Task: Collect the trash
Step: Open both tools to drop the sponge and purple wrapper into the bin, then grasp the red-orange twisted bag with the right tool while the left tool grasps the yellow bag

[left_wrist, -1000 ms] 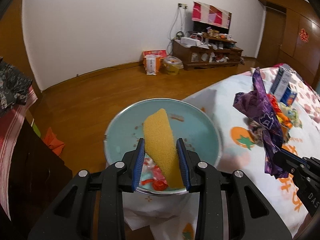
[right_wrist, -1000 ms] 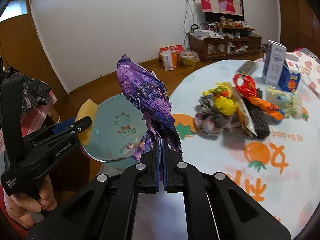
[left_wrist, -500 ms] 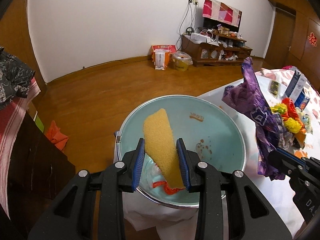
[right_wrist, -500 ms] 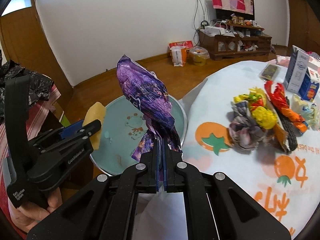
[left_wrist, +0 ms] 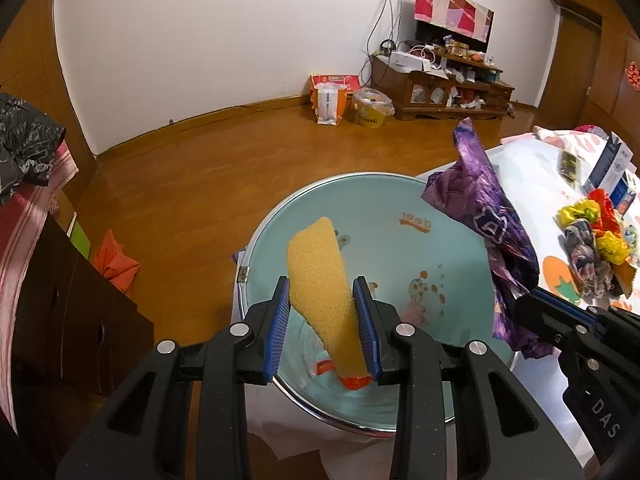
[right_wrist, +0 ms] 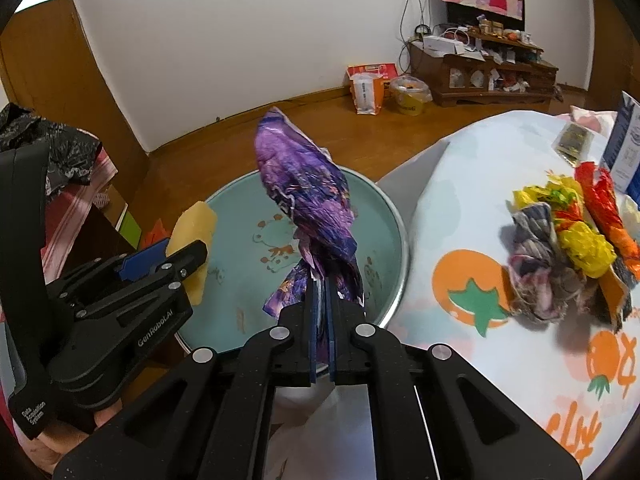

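Note:
My left gripper (left_wrist: pixel 324 312) is shut on a yellow sponge (left_wrist: pixel 324 272) and holds it over a light blue bin (left_wrist: pixel 452 232) with a metal rim. Red and white scraps (left_wrist: pixel 352 380) lie in the bin's bottom. My right gripper (right_wrist: pixel 320 304) is shut on a crumpled purple wrapper (right_wrist: pixel 308 192), held upright above the bin's near side (right_wrist: pixel 240 208). The wrapper also shows in the left wrist view (left_wrist: pixel 488 224), at the bin's right rim. The left gripper and the sponge (right_wrist: pixel 192 232) show at the left of the right wrist view.
A round table with a white fruit-print cloth (right_wrist: pixel 500 352) stands right of the bin. A pile of crumpled wrappers (right_wrist: pixel 568 248) and cartons (right_wrist: pixel 624 152) lie on it. A dark cabinet (left_wrist: pixel 60 320) stands to the left. A TV stand (left_wrist: pixel 440 88) is by the far wall.
Both grippers have moved left from over the table toward the bin, each keeping its hold. The bin now fills more of both views and the purple wrapper is over its rim.

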The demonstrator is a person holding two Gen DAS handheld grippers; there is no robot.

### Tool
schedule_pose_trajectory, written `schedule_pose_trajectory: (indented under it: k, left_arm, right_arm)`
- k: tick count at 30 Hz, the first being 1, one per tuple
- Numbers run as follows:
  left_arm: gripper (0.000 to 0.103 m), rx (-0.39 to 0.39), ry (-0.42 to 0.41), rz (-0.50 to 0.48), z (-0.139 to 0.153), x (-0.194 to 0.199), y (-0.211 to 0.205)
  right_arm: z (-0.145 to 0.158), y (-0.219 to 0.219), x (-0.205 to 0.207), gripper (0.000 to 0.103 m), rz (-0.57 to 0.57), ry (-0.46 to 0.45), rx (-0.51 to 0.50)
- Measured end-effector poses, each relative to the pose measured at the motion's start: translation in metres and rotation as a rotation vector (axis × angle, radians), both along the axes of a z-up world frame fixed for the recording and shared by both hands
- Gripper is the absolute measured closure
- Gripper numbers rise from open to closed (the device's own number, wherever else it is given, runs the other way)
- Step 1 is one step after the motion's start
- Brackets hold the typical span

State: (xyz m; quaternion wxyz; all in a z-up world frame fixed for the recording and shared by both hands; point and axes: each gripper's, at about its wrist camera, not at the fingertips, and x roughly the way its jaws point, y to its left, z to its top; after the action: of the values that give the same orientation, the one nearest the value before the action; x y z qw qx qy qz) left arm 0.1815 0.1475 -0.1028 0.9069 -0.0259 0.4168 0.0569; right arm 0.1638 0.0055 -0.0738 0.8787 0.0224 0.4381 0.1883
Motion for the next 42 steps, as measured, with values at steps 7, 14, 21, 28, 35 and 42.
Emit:
schedule_pose_trajectory:
  k: [7, 14, 21, 28, 35, 42]
  left_arm:
    - [0.067, 0.002, 0.018, 0.008, -0.004, 0.003, 0.001]
    - [0.031, 0.003, 0.006, 0.037, 0.001, -0.001, 0.003]
    - [0.011, 0.057, -0.017, 0.086, 0.010, -0.012, 0.000]
    - [0.006, 0.096, -0.027, 0.077, 0.019, -0.023, -0.017]
    - [0.006, 0.089, -0.030, 0.008, 0.024, -0.030, -0.047]
    - [0.006, 0.096, -0.018, -0.103, 0.021, -0.037, -0.088]
  right_arm:
    - [-0.005, 0.002, 0.003, 0.083, 0.007, 0.009, -0.007]
    - [0.006, -0.009, -0.001, 0.066, -0.024, -0.015, 0.019]
    - [0.025, -0.034, -0.009, 0.032, -0.102, -0.080, 0.048]
    - [0.034, -0.061, -0.021, 0.016, -0.180, -0.127, 0.052]
    - [0.029, -0.102, -0.037, 0.016, -0.261, -0.129, 0.051]
    - [0.021, -0.161, -0.056, 0.017, -0.373, -0.125, 0.038]
